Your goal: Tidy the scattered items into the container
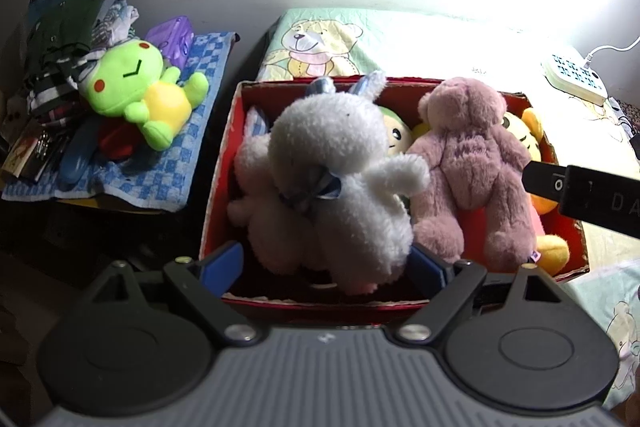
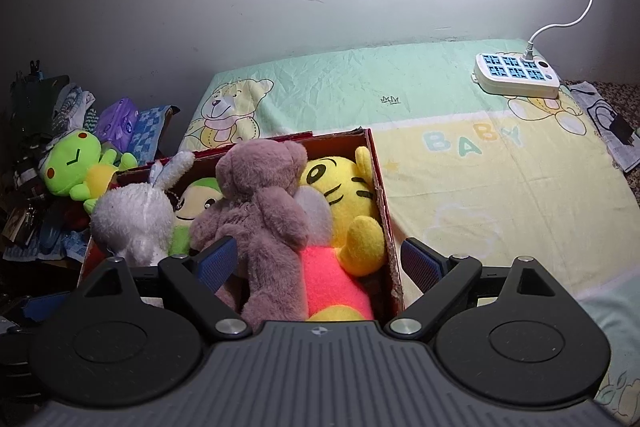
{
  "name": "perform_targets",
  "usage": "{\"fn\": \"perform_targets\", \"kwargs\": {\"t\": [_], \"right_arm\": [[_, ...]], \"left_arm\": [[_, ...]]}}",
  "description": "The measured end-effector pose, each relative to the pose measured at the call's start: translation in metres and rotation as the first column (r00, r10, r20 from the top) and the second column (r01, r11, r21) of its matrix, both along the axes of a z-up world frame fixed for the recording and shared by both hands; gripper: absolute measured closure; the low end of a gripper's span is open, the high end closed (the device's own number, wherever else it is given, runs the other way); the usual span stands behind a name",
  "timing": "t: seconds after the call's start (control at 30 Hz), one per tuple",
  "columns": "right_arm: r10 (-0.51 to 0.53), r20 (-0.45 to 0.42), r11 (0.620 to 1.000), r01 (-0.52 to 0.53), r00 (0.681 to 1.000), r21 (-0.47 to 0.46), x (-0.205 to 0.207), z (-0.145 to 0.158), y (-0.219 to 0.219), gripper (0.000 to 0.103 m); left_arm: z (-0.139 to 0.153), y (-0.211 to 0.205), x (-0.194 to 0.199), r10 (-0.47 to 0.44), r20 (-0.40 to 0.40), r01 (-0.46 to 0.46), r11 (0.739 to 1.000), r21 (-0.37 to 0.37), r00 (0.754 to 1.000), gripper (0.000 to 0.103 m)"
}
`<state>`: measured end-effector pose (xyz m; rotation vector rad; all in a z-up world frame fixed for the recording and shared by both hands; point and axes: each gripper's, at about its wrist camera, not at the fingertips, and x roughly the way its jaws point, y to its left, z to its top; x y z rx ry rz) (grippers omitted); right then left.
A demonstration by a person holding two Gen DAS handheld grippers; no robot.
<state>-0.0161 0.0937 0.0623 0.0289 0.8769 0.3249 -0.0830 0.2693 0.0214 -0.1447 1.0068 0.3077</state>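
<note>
A red cardboard box [image 1: 216, 187] sits on a bed covered with a pale bear-print sheet [image 2: 460, 187], directly ahead of and below both hand-held grippers. It holds four soft toys: a white rabbit [image 1: 320, 179], a mauve bear [image 1: 468, 163], a yellow tiger [image 2: 344, 195], and a green-faced doll [image 2: 196, 199] half hidden between them.

The left hand-held gripper [image 1: 326, 267] is spread wide with the rabbit's lower body between its blue pads; whether they press on it is unclear. The right hand-held gripper [image 2: 320, 263] is also spread wide, straddling the box's near right wall, holding nothing.

A green frog toy [image 1: 140, 95] lies outside, far left of both grippers, on a checked cloth [image 1: 168, 179]. It looks light, soft and squashy; its plump body seems the best hold.
</note>
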Motion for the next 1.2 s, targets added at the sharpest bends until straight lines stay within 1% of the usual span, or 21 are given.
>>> {"fn": "perform_targets", "kwargs": {"t": [0.17, 0.37, 0.6, 0.73, 0.87, 0.97, 1.2], "right_arm": [[-0.005, 0.003, 1.000, 0.005, 1.000, -0.010, 0.001, 0.000, 0.002, 0.012], [0.003, 0.010, 1.000, -0.003, 1.000, -0.023, 0.000, 0.002, 0.007, 0.012], [0.012, 0.019, 0.999, -0.012, 1.000, -0.042, -0.001, 0.003, 0.016, 0.012], [0.018, 0.022, 0.999, -0.017, 1.000, -0.044, -0.001, 0.003, 0.022, 0.012], [0.031, 0.031, 0.998, -0.029, 0.999, -0.058, -0.003, 0.004, 0.030, 0.012], [0.037, 0.031, 0.997, -0.035, 0.999, -0.063, -0.002, 0.003, 0.033, 0.013], [0.033, 0.015, 0.998, -0.032, 0.999, -0.050, 0.002, 0.001, 0.035, 0.013]], "left_arm": [[0.002, 0.000, -0.003, -0.005, 0.010, 0.005, 1.000, 0.004, 1.000, 0.015], [0.007, 0.004, -0.005, -0.008, 0.042, 0.007, 1.000, 0.008, 0.999, 0.015], [0.008, 0.013, -0.013, -0.010, 0.079, 0.012, 1.000, -0.024, 0.997, 0.015], [0.009, 0.020, -0.018, -0.020, 0.110, 0.028, 0.997, -0.070, 0.994, 0.015], [0.009, 0.026, -0.021, -0.013, 0.129, 0.022, 0.997, -0.069, 0.992, 0.015], [0.009, 0.031, -0.022, -0.010, 0.143, 0.022, 0.996, -0.082, 0.990, 0.015], [0.006, 0.033, -0.017, -0.028, 0.134, 0.038, 0.996, -0.076, 0.991, 0.015]]}}
